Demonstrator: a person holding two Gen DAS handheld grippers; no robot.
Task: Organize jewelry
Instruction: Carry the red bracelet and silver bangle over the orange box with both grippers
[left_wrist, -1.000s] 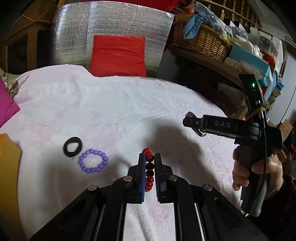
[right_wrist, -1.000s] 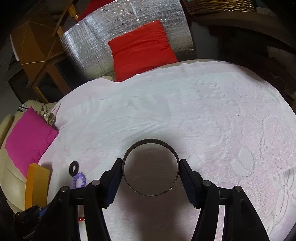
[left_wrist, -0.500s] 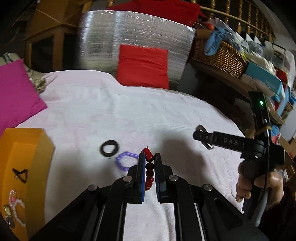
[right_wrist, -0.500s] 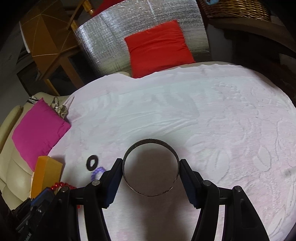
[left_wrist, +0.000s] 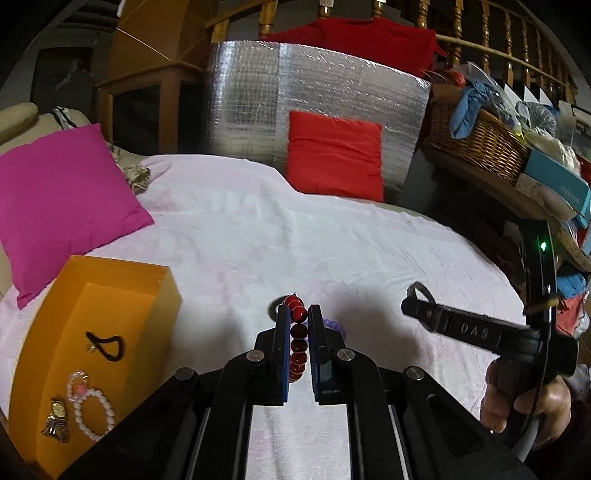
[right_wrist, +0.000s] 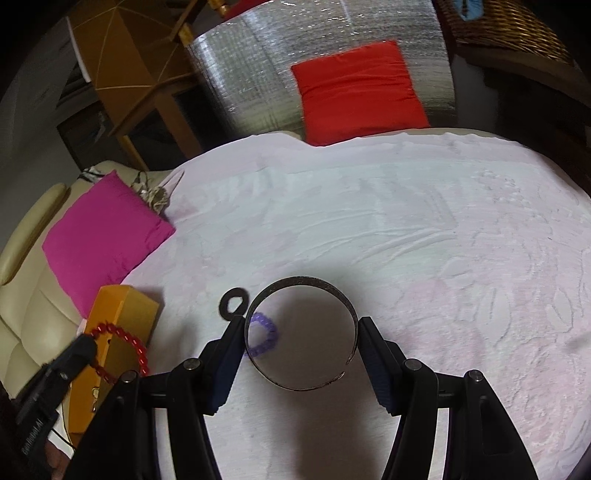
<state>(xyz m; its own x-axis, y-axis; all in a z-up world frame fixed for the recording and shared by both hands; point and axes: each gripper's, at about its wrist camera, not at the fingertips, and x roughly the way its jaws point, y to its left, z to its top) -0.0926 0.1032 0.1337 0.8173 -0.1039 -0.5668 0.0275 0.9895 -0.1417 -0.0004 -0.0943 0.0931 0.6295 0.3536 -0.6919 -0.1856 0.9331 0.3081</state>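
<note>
White-covered bed beside orange box: left tongs pinch red bead bracelet; right tongs clamp what appears a metal bangle.

White bedspread, orange box, black ring, purple bracelet
</note>
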